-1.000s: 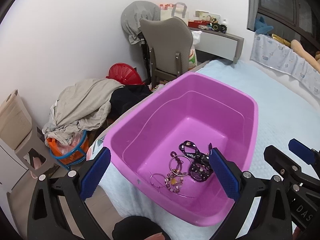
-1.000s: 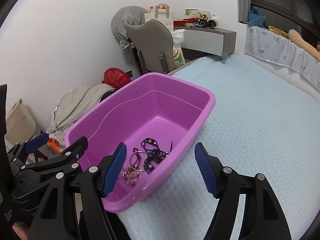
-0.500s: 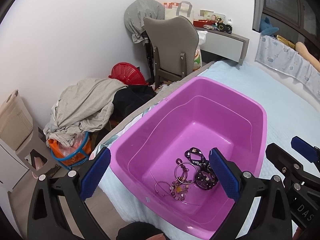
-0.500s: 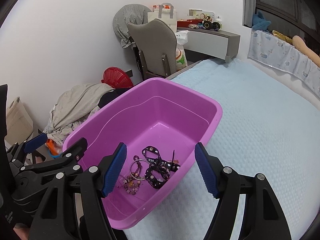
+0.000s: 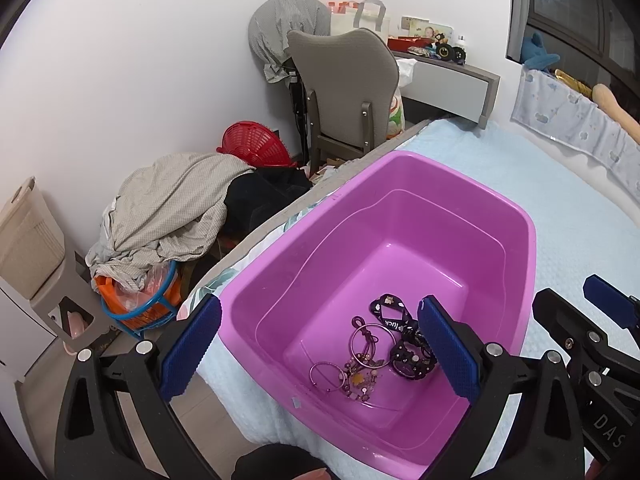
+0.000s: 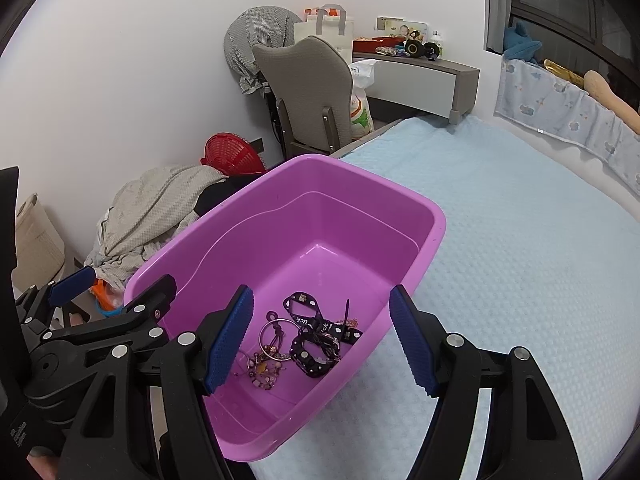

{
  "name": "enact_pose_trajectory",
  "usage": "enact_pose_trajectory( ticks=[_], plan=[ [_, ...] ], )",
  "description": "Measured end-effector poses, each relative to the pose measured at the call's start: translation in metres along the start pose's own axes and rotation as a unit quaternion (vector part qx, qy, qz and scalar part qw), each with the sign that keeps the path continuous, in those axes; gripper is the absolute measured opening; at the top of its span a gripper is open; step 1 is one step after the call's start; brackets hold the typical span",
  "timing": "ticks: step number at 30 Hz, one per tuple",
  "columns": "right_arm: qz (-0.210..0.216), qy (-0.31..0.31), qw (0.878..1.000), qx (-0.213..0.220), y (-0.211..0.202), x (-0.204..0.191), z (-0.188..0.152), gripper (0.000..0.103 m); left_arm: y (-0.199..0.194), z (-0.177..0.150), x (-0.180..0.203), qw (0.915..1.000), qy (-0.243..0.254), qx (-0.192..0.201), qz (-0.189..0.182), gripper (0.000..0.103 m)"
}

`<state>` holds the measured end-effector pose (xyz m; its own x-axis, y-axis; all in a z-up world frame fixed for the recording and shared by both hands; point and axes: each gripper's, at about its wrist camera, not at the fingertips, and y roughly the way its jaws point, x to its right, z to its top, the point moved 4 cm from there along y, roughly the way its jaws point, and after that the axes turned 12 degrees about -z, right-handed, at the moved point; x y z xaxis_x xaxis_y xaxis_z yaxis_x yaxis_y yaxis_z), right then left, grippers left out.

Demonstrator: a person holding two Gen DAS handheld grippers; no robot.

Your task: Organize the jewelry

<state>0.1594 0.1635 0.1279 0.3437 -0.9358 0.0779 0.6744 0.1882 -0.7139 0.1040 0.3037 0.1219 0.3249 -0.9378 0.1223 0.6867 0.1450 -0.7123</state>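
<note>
A purple plastic tub (image 5: 516, 216) (image 6: 434, 216) sits on the corner of a light blue bed. On its floor lies a tangle of jewelry (image 5: 370, 354) (image 6: 280, 350): thin metal bangles, beaded charms and black patterned bands (image 5: 404, 354) (image 6: 316, 340). My left gripper (image 5: 320, 344) hovers open above the tub's near end, nothing between its blue pads. My right gripper (image 6: 322, 340) hangs open beside it, also over the near end, holding nothing. Each gripper shows at the edge of the other's view.
The blue bedspread (image 6: 520, 240) spreads to the right of the tub. Beyond the bed edge on the left are a heap of clothes (image 5: 172, 208), a red basket (image 5: 252, 146), a grey chair (image 5: 344, 88) and a desk (image 5: 452, 76). A padded bumper (image 6: 560, 112) lines the far right.
Both views have drawn back and up a little, so the tub sits lower and the jewelry shows more fully. Both grippers stay open. The jewelry has not moved.
</note>
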Motion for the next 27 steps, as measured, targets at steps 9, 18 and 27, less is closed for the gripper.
enact_pose_trajectory(
  ticks=[9, 18, 27],
  plan=[
    [-0.001, 0.002, 1.000, 0.001, -0.0012, 0.0017, -0.0020, 0.067, -0.0002, -0.0002, 0.0011, 1.0000, 0.000, 0.000, 0.000, 0.097],
    [-0.003, 0.004, 1.000, 0.002, -0.0042, 0.0043, -0.0046, 0.067, 0.0014, 0.0004, 0.0029, 1.0000, 0.001, 0.000, -0.002, 0.097],
    [-0.002, 0.005, 1.000, 0.002, -0.0045, 0.0049, -0.0050, 0.067, 0.0007, -0.0020, 0.0042, 1.0000, 0.006, 0.005, -0.001, 0.097]
  ],
)
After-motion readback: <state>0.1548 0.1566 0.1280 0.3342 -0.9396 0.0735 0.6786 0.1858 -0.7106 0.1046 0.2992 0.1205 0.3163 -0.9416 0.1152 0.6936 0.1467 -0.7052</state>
